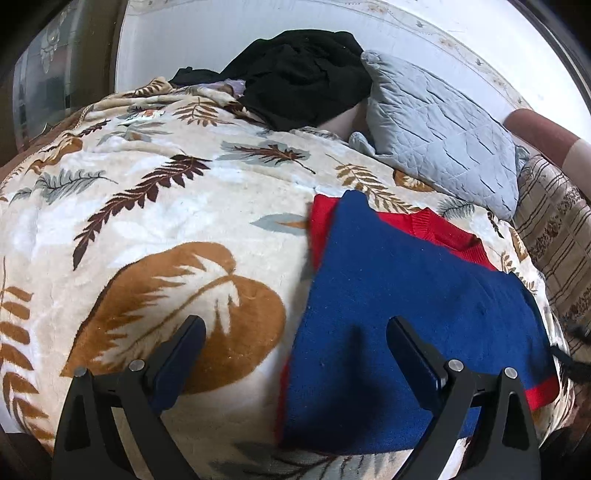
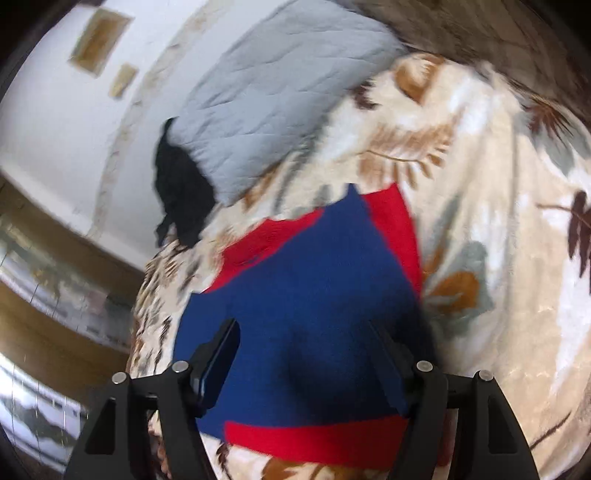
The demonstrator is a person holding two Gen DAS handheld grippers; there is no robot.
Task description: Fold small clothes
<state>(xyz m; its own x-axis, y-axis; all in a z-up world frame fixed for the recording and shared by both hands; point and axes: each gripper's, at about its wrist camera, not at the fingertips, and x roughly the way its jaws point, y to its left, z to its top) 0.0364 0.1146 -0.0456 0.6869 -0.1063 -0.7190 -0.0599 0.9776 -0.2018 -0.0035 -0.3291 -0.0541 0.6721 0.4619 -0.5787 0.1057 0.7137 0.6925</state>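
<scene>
- The blue and red sweater (image 1: 399, 288) lies flat on the leaf-print blanket (image 1: 155, 206), near the grey pillow (image 1: 439, 125).
- The left claw (image 1: 295, 328) hangs released over the sweater's edge.
- The right claw (image 2: 303, 332) hangs released above the sweater (image 2: 306, 280).

left gripper (image 1: 295, 343) with jaws spread wide above the bed, nothing between them. its left finger (image 1: 181, 354) hangs over the leaf-patterned blanket (image 1: 166, 206); its right finger (image 1: 413, 354) over a blue and red sweater (image 1: 388, 280) lying flat on the blanket. behind the sweater, a grey quilted pillow (image 1: 439, 129). beside the pillow, a heap of black clothing (image 1: 303, 77) against the white wall (image 1: 207, 33).
</scene>
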